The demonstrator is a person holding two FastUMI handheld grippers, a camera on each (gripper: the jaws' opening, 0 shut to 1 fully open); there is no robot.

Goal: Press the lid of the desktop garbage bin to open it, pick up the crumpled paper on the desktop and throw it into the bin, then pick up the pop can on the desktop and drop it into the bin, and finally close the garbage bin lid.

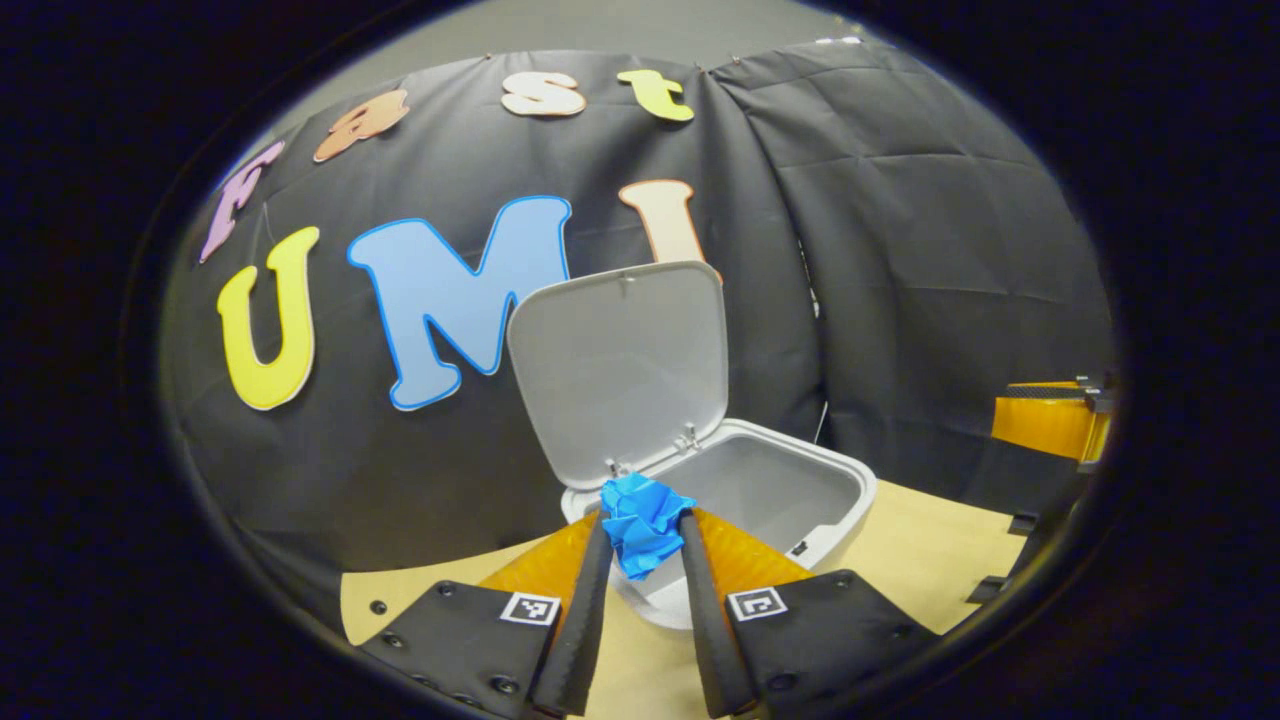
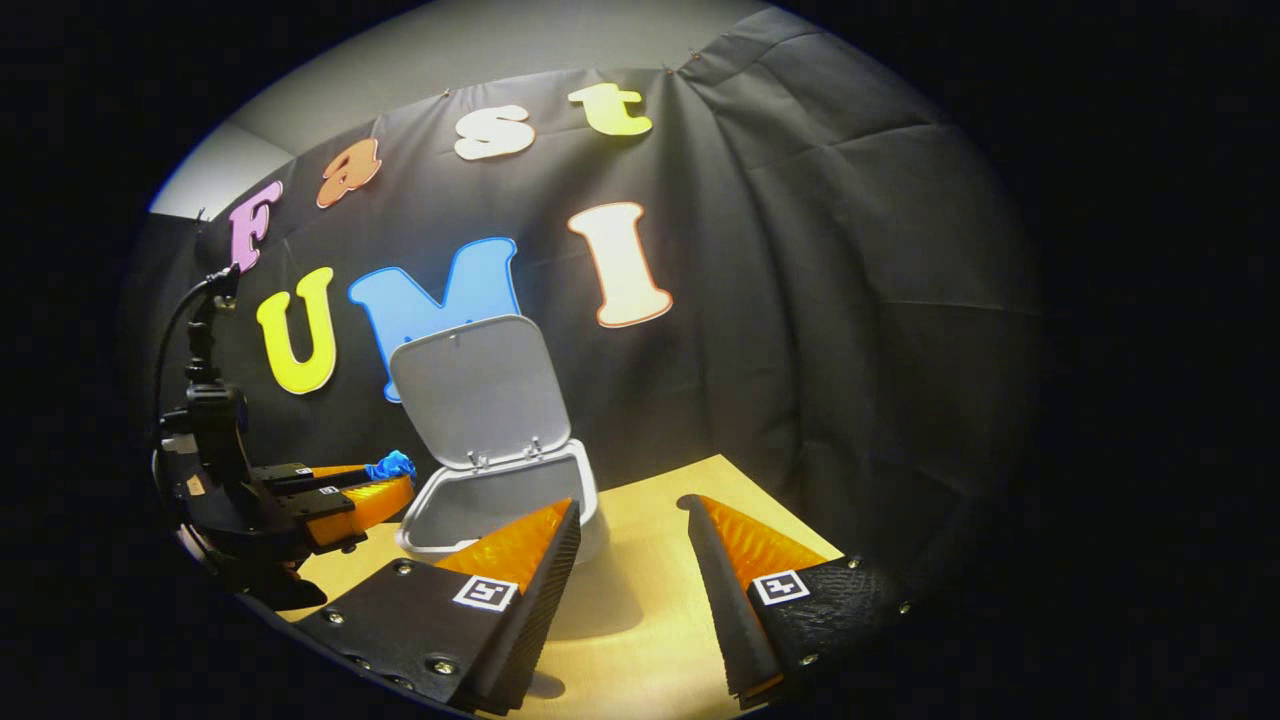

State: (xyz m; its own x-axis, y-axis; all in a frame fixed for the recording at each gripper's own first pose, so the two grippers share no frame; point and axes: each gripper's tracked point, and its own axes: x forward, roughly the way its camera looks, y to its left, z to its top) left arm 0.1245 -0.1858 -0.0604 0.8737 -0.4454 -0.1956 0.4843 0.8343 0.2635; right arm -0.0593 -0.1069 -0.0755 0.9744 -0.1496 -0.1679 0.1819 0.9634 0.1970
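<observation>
Your left gripper (image 1: 645, 530) is closed on the crumpled paper (image 1: 642, 522): both fingers press the blue wad from either side, near their tips. In the left gripper view the gripper points toward 12 o'clock, and the paper sits at the near rim of the bin (image 1: 800, 500), above its front edge. The wad is irregular, with no clear long axis.

In the right gripper view, the left gripper (image 2: 385, 480) appears at 9 o'clock, held roughly level with its fingers pointing toward the bin (image 2: 500, 500), the paper (image 2: 392, 465) at their tips just beside the bin's left rim.

Your right gripper (image 2: 630, 520) is wide open and holds nothing. It hangs over the table (image 2: 640, 600) with the bin at its 11 o'clock, close beyond the left finger.

The bin stands on the table against the black wall cloth. Its lid (image 1: 620, 365) is raised, standing nearly upright on the rear hinges, inner face toward you. The bin's long axis runs from 9 to 3 o'clock in the left gripper view.

Each finger carries a small square black-and-white marker tag (image 1: 530, 608); it shows no readable text.
</observation>
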